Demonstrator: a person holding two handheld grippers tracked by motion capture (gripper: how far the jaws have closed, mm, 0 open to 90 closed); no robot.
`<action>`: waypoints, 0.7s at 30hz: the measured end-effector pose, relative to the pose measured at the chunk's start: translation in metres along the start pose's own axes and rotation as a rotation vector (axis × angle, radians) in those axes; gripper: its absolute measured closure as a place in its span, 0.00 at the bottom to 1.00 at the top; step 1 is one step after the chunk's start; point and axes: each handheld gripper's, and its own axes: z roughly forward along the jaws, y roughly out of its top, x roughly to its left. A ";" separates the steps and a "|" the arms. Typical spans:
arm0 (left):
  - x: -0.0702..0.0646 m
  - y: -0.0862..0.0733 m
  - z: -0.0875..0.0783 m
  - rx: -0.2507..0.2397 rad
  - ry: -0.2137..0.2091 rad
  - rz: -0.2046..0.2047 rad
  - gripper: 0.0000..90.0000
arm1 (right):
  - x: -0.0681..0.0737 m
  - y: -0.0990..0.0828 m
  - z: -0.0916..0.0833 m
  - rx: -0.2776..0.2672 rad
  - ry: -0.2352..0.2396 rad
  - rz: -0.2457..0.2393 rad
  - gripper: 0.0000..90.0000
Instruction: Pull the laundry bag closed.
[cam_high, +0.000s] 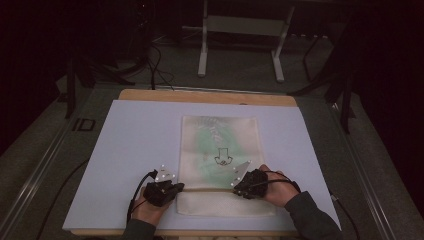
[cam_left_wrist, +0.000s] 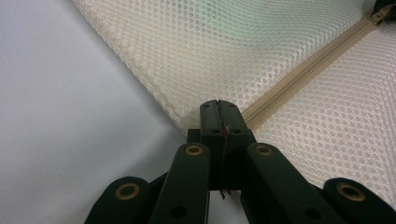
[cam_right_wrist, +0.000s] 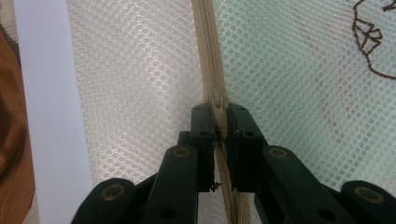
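Observation:
A cream mesh bag lies flat on the white board, with something pale green with a brown drawing showing through the mesh. A beige zipper runs across the bag near its front end. My left gripper is shut on the bag's edge at the zipper's left end. My right gripper is shut on the zipper pull, jaws on either side of the zipper line. In the left gripper view the zipper runs away to the upper right.
The board rests on a wooden table. Beyond the table a white stand's legs and cables are on the floor. A dark rail runs along the table's left side. Both hands rest near the board's front edge.

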 end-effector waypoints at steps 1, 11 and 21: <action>0.000 0.000 0.000 0.000 0.000 0.000 0.99 | 0.000 -0.001 0.000 -0.006 0.002 -0.003 0.92; 0.000 0.000 0.000 0.001 -0.001 -0.001 0.99 | -0.002 -0.007 -0.004 -0.005 0.005 0.008 0.91; 0.000 0.000 0.000 0.000 -0.001 -0.001 0.99 | -0.002 -0.010 -0.004 0.016 0.012 0.004 0.92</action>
